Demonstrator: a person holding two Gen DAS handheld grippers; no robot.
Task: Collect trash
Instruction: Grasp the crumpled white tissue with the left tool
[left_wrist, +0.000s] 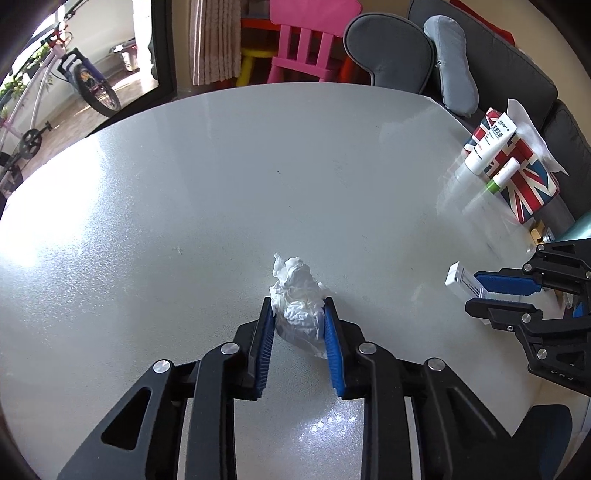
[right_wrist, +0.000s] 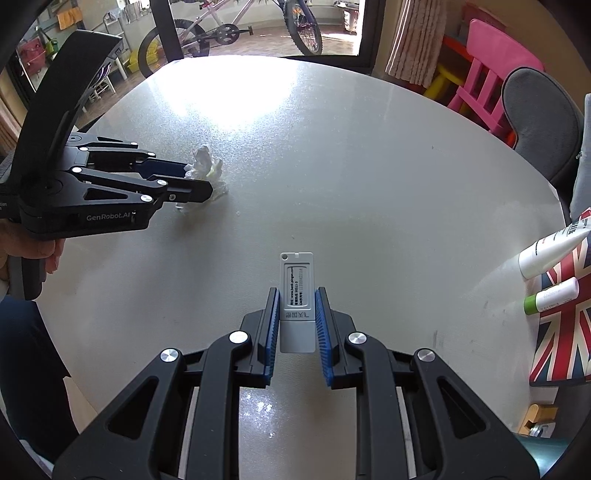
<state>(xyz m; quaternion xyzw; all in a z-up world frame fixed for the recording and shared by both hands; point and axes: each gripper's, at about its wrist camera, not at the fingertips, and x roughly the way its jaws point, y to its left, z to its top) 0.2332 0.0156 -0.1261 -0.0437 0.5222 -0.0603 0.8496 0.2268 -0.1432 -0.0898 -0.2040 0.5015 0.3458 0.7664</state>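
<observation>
Though hidden leftward, printed label (right_wrist: 297, 286) rightward.

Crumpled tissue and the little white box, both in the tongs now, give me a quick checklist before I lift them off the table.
1. Left tongs closed on the crumpled tissue: ok, both blue pads press its sides.
2. Right tongs closed on the small white box: ok, clamped by its long sides.
3. Box gripped deep enough: ok, about half sits between the pads.
4. Tissue off the table: cannot tell.
5. Space between the two tongs: ok, they are apart.
6. Trash bin in reach: cannot tell, none in view.
</observation>
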